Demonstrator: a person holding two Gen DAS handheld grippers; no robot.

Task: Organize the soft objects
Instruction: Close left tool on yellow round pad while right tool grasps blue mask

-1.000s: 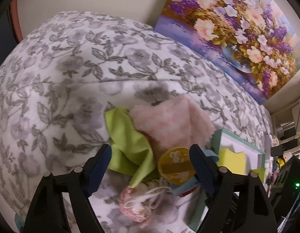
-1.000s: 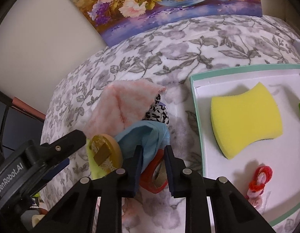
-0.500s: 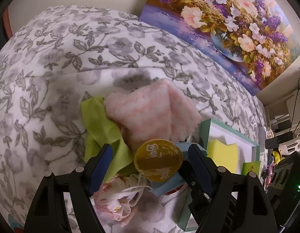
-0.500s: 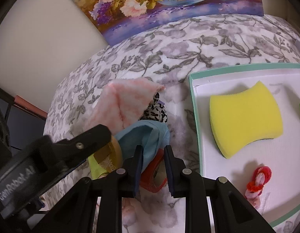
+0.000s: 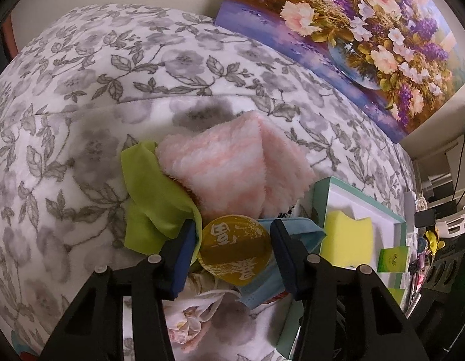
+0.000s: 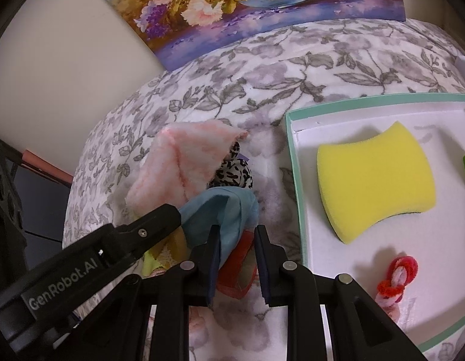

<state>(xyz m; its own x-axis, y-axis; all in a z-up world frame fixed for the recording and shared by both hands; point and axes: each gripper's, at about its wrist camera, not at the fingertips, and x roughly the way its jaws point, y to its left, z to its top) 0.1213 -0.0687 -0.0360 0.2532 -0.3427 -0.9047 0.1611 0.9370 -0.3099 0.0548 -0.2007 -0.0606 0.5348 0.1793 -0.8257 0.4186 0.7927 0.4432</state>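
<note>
A pile of soft things lies on the flowered blanket: a fluffy pink towel [image 5: 232, 168] [image 6: 184, 162], a green cloth [image 5: 151, 198], a blue face mask [image 5: 301, 231] [image 6: 220, 207] and a leopard-print fabric [image 6: 232, 174]. On the pile rests a gold disc [image 5: 235, 251]. My left gripper [image 5: 235, 249] is closing, and both pads touch the disc's edges. My right gripper [image 6: 237, 258] holds a narrow gap over a red ring [image 6: 235, 273]. Whether its pads press on the ring is unclear. A teal-rimmed white tray [image 6: 292, 180] holds a yellow sponge [image 6: 374, 186] and a red pipe-cleaner twist [image 6: 396, 279].
A flower painting [image 5: 352, 30] leans on the wall behind the bed. A pink floral pouch [image 5: 184, 325] lies under the left gripper. A small green box [image 5: 393, 258] sits in the tray's far corner. Shelves and clutter stand past the bed's right edge.
My left gripper came closer over the pile and its jaws narrowed from wide apart to the edges of the gold disc. The right gripper kept still.
</note>
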